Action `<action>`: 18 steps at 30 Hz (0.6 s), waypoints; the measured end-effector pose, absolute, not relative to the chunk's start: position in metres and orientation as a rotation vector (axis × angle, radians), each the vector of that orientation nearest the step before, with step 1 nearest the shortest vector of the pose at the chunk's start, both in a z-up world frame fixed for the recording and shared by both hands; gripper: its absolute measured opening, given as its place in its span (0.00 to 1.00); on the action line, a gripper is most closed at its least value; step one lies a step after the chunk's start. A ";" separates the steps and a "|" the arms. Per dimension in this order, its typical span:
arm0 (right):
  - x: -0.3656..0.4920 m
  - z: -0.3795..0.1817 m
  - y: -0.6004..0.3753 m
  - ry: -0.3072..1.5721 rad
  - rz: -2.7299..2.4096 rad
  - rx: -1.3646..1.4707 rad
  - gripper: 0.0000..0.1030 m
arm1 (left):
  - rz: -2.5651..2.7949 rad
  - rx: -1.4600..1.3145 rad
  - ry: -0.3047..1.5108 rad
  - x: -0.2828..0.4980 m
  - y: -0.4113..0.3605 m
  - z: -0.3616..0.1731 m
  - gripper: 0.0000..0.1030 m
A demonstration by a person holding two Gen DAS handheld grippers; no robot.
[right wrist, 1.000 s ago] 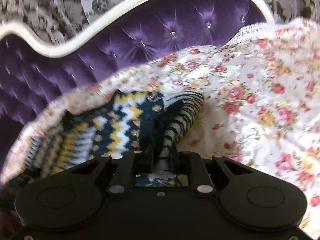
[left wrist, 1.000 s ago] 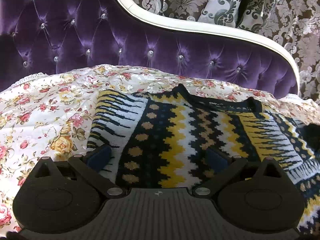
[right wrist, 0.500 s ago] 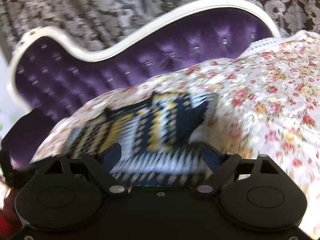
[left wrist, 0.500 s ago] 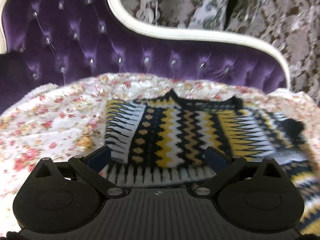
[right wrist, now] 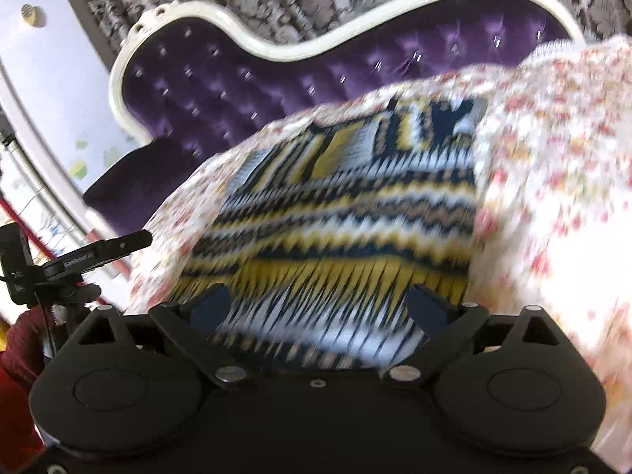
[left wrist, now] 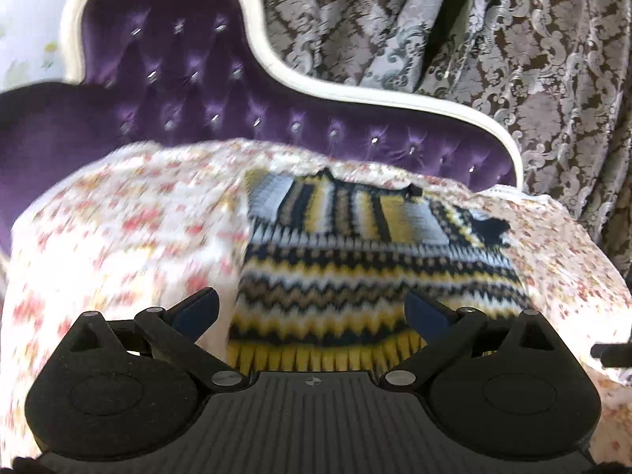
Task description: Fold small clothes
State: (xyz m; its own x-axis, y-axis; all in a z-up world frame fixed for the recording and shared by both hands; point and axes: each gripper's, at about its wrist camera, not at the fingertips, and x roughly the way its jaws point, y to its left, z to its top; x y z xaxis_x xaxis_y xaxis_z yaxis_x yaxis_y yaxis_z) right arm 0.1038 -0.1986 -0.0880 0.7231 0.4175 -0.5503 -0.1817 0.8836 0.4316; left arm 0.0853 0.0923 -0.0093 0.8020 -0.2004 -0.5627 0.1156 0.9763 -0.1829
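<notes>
Down in the foreground of the left wrist view, the left gripper hangs with its blue-padded fingers spread wide and nothing between them. Same story on the other side: the right gripper stands with its jaws wide apart, holding nothing, the fingertips hovering over the near hem. Whether either tool touches the knit I cannot tell, both views are smeared with motion blur.

Just ahead of both tools lies the sweater, a small zigzag knit in yellow, navy and white, flat on the floral bedspread. Its fringe-patterned hem sits nearest the left gripper, and further up the stripes run the other way, where a part is laid across the body. A dark patch shows at the far right corner in the left view. From the right wrist the sweater fills the middle, with floral bedspread stretching off to the right.

At the left edge of the right view, a black bar of the other tool pokes in.

Beyond the bedspread rises the purple tufted headboard with its white curved frame, and behind that, brown-and-silver damask curtains
</notes>
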 end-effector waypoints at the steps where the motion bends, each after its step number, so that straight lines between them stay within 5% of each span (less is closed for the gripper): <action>1: 0.098 -0.092 -0.196 0.703 0.342 0.368 0.98 | -0.163 -0.159 0.629 0.078 0.095 -0.012 0.98; 18: 0.058 -0.129 -0.188 0.716 0.344 0.454 0.97 | -0.110 -0.263 0.748 0.005 0.104 -0.050 0.98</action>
